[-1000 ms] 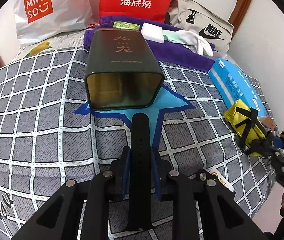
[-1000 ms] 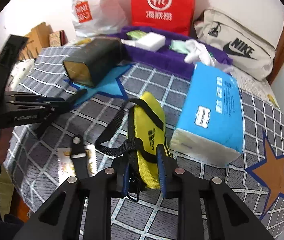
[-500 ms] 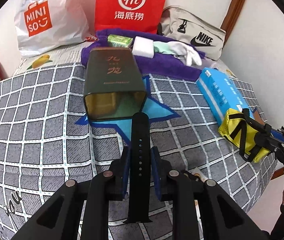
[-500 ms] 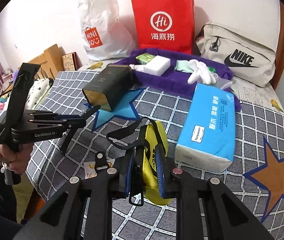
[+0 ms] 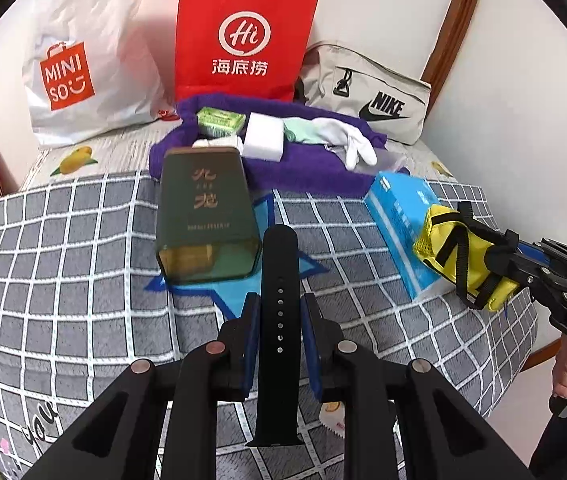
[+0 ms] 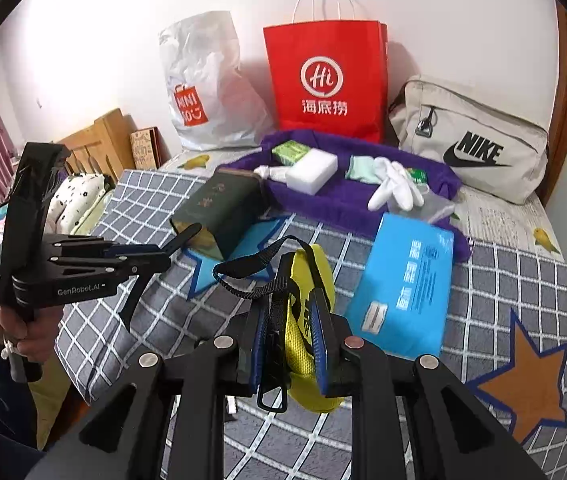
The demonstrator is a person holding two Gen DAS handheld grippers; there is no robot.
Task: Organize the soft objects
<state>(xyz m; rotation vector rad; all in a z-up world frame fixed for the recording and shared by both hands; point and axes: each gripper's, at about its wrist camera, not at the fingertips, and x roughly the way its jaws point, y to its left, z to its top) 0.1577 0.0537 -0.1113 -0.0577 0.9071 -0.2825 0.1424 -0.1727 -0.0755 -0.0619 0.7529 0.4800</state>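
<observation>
So the left gripper (image 5: 279,328) is clamped on a black watch strap (image 5: 277,312) above the checked bed (image 5: 63,280), just in front of the dark green tin (image 5: 203,216), while the right gripper (image 6: 289,344) is clenched on a yellow mesh pouch (image 6: 303,320) lifted beside the blue tissue pack (image 6: 407,280).

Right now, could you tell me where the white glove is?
In the right wrist view, the white glove lies on the purple towel, beyond the blue tissue pack.

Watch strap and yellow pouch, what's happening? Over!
Left tool shut on black watch strap. Right tool shut on yellow pouch. Both clear of the bed. Dark tin lies ahead.
</observation>
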